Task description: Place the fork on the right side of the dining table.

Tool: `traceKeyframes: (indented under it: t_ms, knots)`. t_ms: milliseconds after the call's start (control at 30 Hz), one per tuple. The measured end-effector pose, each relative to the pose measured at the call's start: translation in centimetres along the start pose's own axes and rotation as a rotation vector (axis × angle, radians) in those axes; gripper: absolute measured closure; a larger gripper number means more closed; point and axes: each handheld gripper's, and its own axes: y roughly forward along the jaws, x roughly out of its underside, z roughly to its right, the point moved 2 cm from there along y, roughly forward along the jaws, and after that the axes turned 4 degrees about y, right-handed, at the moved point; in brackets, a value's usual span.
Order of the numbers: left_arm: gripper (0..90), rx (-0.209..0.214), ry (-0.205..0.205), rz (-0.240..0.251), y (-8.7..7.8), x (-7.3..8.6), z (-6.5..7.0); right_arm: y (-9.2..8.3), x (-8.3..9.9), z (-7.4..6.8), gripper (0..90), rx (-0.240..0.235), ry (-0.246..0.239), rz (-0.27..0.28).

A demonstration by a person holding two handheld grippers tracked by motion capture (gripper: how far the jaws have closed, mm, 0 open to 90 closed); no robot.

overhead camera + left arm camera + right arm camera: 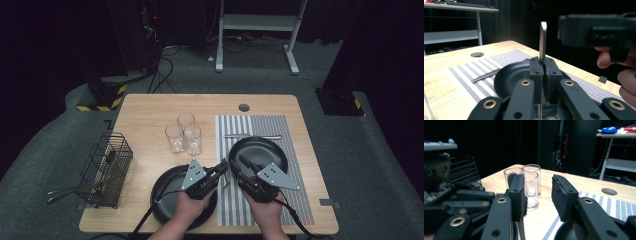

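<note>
Three clear drinking glasses [183, 134] stand clustered mid-worktop [150, 107], left of the striped woven placemat [260, 125]. On that mat a round black plate [265, 150] sits before a silver table knife [252, 136]. A black wire basket [107, 170] stands at the left edge, a second round black plate [165, 190] near the front.

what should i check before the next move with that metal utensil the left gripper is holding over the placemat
1. Left gripper shut on the flat silver metal utensil handle: ok.
2. Utensil upright between the pads: ok.
3. Right gripper open, nothing between its jaws: ok.
4. Which utensil it is, working end hidden: cannot tell.
5. Round black plate on the grey striped placemat unoccupied: ok.
6. Three clear drinking glasses away from both grippers: ok.
</note>
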Motion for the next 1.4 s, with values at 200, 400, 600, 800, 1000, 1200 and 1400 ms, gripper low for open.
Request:
traceKeyframes:
  t_ms: [200, 400, 600, 800, 1000, 1200, 1400]
  knots:
    - [86.2, 0.004, 0.003, 0.002, 0.2, 0.0, 0.0, 0.6, -0.5, -0.6, 62.4, -0.019, -0.001, -0.001]
    - [86.2, 0.006, 0.005, 0.003, 0.3, 0.0, 0.1, 1.1, -0.9, -1.1, 62.4, -0.037, 0.006, -0.005]
    - [86.2, 0.011, -0.001, 0.008, 0.4, 0.1, 0.1, 1.4, -1.2, -1.5, 63.3, -0.049, -0.003, -0.006]
    - [86.1, 0.019, 0.008, 0.009, 0.4, 0.2, 0.2, 1.9, -1.0, -1.8, 64.7, -0.055, -0.002, -0.026]
    - [85.2, 0.022, 0.011, -0.013, 0.6, 0.6, 0.3, 2.0, -0.7, -1.9, 70.5, -0.051, -0.007, -0.033]
    - [85.4, 0.021, 0.010, -0.024, 0.5, 0.9, 0.2, 2.2, -0.4, -1.8, 73.8, -0.044, -0.017, -0.048]
    - [85.2, 0.021, 0.009, -0.024, 0.6, 1.0, 0.2, 2.3, -0.1, -1.7, 74.5, -0.041, -0.015, -0.056]
